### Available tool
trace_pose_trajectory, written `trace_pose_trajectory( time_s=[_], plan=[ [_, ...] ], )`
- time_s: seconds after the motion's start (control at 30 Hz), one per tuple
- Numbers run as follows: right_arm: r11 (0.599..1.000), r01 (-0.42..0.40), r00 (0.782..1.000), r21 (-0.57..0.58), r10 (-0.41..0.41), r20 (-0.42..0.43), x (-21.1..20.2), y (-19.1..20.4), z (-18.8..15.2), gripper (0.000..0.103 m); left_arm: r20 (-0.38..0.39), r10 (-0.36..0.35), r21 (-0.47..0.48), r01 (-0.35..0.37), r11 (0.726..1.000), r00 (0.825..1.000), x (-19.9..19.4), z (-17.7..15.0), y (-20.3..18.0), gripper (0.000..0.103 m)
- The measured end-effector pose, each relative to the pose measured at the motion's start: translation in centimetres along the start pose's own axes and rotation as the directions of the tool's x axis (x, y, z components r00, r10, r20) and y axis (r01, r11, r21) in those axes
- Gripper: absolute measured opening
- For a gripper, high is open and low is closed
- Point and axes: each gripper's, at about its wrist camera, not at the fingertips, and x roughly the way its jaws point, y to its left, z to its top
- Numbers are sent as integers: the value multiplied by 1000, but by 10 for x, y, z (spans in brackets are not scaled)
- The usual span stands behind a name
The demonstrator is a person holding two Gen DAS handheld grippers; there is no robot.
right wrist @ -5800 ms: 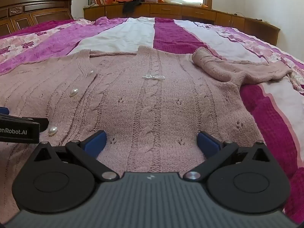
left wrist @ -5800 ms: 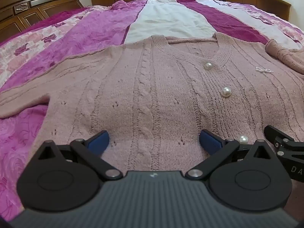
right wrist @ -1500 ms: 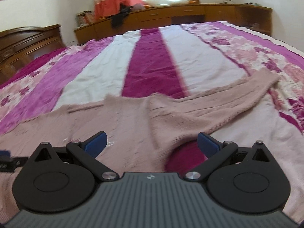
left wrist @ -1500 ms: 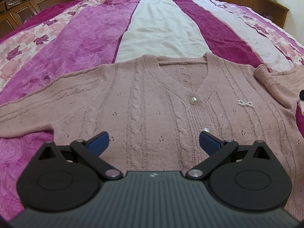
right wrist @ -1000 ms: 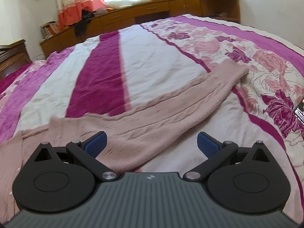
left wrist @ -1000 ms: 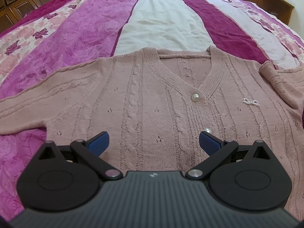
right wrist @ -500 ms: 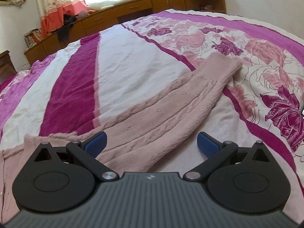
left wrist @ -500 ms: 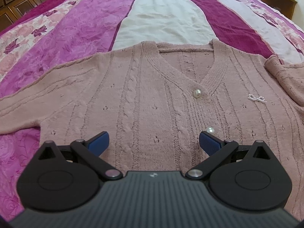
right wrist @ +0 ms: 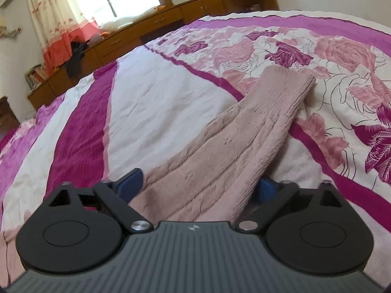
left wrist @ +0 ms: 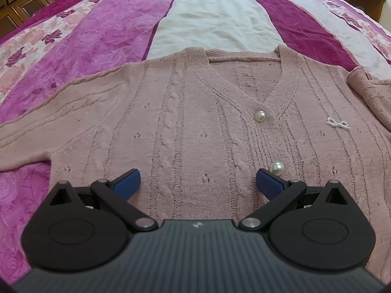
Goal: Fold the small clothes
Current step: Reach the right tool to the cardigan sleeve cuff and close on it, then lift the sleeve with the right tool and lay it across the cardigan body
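A dusty-pink knitted cardigan [left wrist: 190,122] with pearl buttons [left wrist: 260,116] lies flat, front up, on the bed. My left gripper [left wrist: 198,183] hovers open over its lower front, blue pads wide apart, with nothing between them. In the right wrist view the cardigan's right sleeve [right wrist: 244,136] stretches away across the bedspread, its cuff [right wrist: 290,78] at the far end. My right gripper [right wrist: 200,185] is open, low over the sleeve, with the sleeve running between the two fingers. The knit partly hides the right pad.
The bed carries a striped pink, magenta and white floral bedspread [left wrist: 215,19]. A dark wooden headboard [left wrist: 29,0] stands at the far left. Low wooden cabinets [right wrist: 151,24] run along the wall under a curtained window [right wrist: 61,19].
The right gripper has swung right along the sleeve and dropped toward it, so the sleeve now lies between its fingers. The left gripper has eased a little forward over the cardigan front.
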Motion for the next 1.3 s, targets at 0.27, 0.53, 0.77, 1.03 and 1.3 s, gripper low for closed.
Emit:
trace_pose_trajectory(
  time_s=[0.27,0.53,0.77,1.03,1.3],
  plan=[
    [1000,16,999,-18,-16,41,-11,-2,6,11,8,-1,8,1,1000,1000,-3,-1,0,103],
    [1000,8,988,-27,-4,154,-57,-6,17,8,26,-8,-11,8,1000,1000,-11,-1,5,103],
    [999,15,970,-28,-7,242,-103,-12,30,8,46,-11,-13,11,1000,999,-20,-3,8,103],
    [999,-17,952,-27,24,306,-152,-3,37,8,70,-9,-17,10,1000,997,-31,-5,15,103],
    [993,-86,949,-78,106,297,-181,40,29,8,72,3,-25,-1,1000,997,-37,-6,27,103]
  ],
)
